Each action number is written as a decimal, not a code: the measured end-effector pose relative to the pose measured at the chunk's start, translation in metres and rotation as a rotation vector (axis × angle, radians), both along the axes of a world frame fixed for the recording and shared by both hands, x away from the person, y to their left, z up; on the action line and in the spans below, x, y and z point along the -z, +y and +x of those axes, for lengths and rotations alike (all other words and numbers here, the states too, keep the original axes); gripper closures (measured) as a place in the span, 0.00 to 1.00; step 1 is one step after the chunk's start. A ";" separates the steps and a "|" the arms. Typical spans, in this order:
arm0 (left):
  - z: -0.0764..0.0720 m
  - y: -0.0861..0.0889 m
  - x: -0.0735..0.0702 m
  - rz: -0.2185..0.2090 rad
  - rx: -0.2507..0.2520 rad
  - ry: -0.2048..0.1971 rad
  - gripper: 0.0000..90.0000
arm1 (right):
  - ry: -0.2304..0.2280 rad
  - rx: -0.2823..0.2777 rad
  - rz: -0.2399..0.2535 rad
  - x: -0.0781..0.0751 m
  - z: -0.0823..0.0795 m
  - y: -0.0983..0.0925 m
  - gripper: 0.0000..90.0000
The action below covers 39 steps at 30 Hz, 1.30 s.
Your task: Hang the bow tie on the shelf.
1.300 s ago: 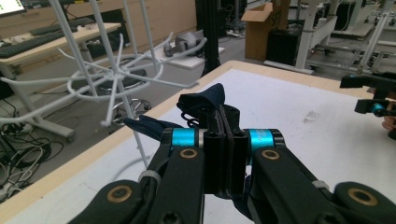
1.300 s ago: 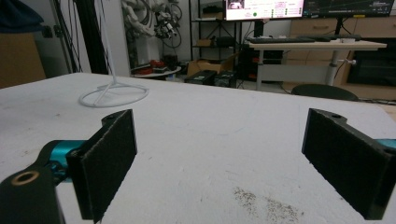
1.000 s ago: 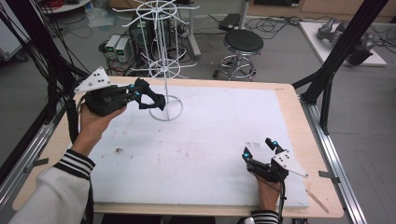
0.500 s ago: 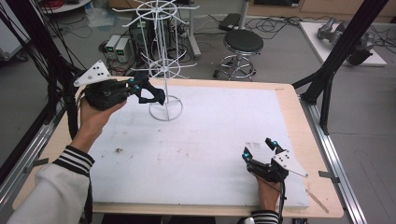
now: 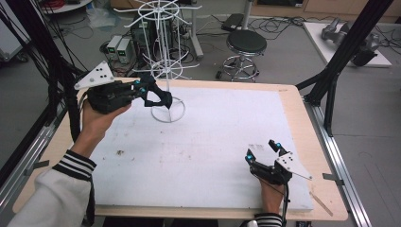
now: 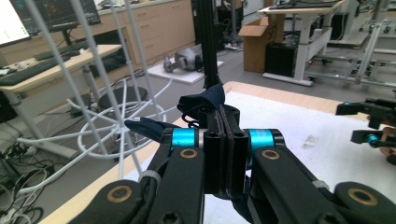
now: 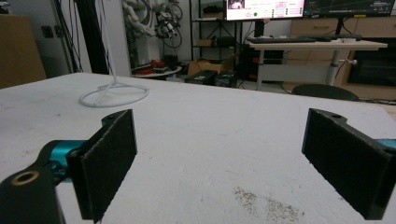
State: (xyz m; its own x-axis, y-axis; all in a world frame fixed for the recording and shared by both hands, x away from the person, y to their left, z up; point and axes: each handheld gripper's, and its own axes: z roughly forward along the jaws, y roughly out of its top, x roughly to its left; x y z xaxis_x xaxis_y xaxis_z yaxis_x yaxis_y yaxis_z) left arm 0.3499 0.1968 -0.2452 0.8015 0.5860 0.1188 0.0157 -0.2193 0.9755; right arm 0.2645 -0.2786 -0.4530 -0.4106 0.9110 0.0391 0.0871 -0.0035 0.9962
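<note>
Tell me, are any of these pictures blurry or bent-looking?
In the left gripper view, the left gripper looks sharp, pinching a dark cloth, while the room behind looks a little soft. In the right gripper view, the open fingers up close look huge and slightly fuzzy, and the table edge curves from the wide lens. In the high view, light is even and the white wire rack is clear.

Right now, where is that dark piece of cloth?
The dark cloth is pinched in the left gripper, at the table's far left in the high view, held up beside the white wire rack, above its ring base.
</note>
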 end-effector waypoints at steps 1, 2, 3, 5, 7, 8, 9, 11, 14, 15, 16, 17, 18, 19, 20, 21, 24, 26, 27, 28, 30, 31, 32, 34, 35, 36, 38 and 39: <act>-0.001 -0.002 -0.001 -0.003 0.005 -0.003 0.98 | 0.000 0.000 0.001 0.000 0.000 0.000 0.10; -0.001 -0.003 -0.002 -0.006 0.008 -0.005 0.98 | 0.001 0.000 0.001 0.000 0.000 0.000 0.10; -0.001 -0.005 -0.002 -0.008 0.009 -0.007 0.98 | 0.004 0.000 0.003 0.000 0.000 0.000 0.10; -0.001 -0.007 -0.004 -0.008 0.014 -0.009 0.98 | 0.004 0.000 0.003 0.000 0.000 0.001 0.10; 0.000 -0.011 -0.004 -0.012 0.020 -0.010 0.98 | 0.004 0.000 0.003 0.000 0.000 0.000 0.10; 0.001 -0.013 -0.005 -0.012 0.022 -0.011 0.98 | 0.005 -0.001 0.003 0.000 0.000 0.000 0.10; 0.002 -0.014 -0.005 -0.012 0.023 -0.012 0.98 | 0.001 0.000 0.000 0.000 0.000 0.000 0.10; 0.004 -0.017 -0.005 -0.016 0.023 -0.011 0.98 | 0.005 -0.001 0.003 0.000 0.000 0.000 0.10; 0.010 -0.020 -0.003 -0.022 0.017 -0.008 0.98 | 0.000 -0.001 0.000 0.000 0.000 0.000 0.10; 0.012 -0.021 -0.002 -0.022 0.015 -0.007 0.98 | 0.001 -0.001 0.001 0.000 0.000 0.000 0.10; 0.014 -0.022 -0.001 -0.020 0.013 -0.004 0.98 | 0.002 -0.001 0.001 0.000 0.000 0.000 0.10; 0.016 -0.023 0.000 -0.021 0.011 -0.001 0.98 | 0.003 -0.001 0.002 0.000 0.000 0.000 0.10; 0.018 -0.024 0.001 -0.016 0.010 0.003 0.98 | 0.002 -0.002 0.003 0.000 0.000 0.000 0.10; 0.020 -0.025 0.002 -0.016 0.007 0.005 0.98 | 0.002 -0.001 0.004 0.000 0.000 0.000 0.10; 0.022 -0.026 0.003 -0.012 0.003 0.006 0.98 | 0.003 -0.001 0.004 0.000 0.000 0.000 0.10; 0.024 -0.027 0.004 -0.015 0.001 0.008 0.98 | -0.001 -0.002 0.002 0.000 0.000 0.000 0.10; 0.028 -0.028 0.007 -0.011 -0.010 0.013 0.98 | 0.000 -0.002 0.003 0.000 0.000 0.000 0.10; 0.030 -0.029 0.009 -0.003 -0.017 0.017 0.98 | 0.003 -0.003 0.005 0.000 0.000 0.000 0.10; 0.031 -0.030 0.010 -0.002 -0.021 0.019 0.98 | 0.001 -0.003 0.004 0.000 0.000 0.000 0.10; 0.032 -0.030 0.010 0.005 -0.026 0.018 0.98 | 0.003 -0.003 0.005 0.000 0.000 0.000 0.10; 0.033 -0.031 0.011 0.009 -0.031 0.019 0.98 | 0.003 -0.002 0.004 0.000 0.000 0.000 0.10; 0.034 -0.031 0.012 0.015 -0.035 0.018 0.98 | 0.002 -0.003 0.004 0.000 0.000 0.000 0.10; 0.035 -0.032 0.013 0.012 -0.040 0.023 0.98 | 0.002 -0.002 0.004 0.000 0.000 0.000 0.10; 0.037 -0.032 0.015 0.023 -0.047 0.027 0.98 | 0.005 -0.003 0.003 0.000 0.000 0.000 0.10; 0.038 -0.032 0.015 0.023 -0.050 0.028 0.98 | 0.005 -0.003 0.004 0.000 0.000 0.000 0.10; 0.039 -0.033 0.016 0.023 -0.054 0.031 0.98 | 0.004 -0.003 0.004 0.000 0.000 0.000 0.10; 0.040 -0.033 0.018 0.030 -0.061 0.032 0.98 | 0.003 -0.002 0.003 0.000 0.000 0.000 0.10; 0.041 -0.033 0.019 0.034 -0.063 0.032 0.98 | 0.002 -0.003 0.003 0.000 0.000 0.000 0.10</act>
State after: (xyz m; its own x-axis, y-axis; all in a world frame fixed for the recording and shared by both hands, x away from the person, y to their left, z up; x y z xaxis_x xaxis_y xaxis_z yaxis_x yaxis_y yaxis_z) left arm 0.3911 0.1639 -0.2645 0.7668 0.6317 0.1143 0.0621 -0.2502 0.9662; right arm 0.2645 -0.2787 -0.4531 -0.4130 0.9097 0.0427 0.0893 -0.0061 0.9960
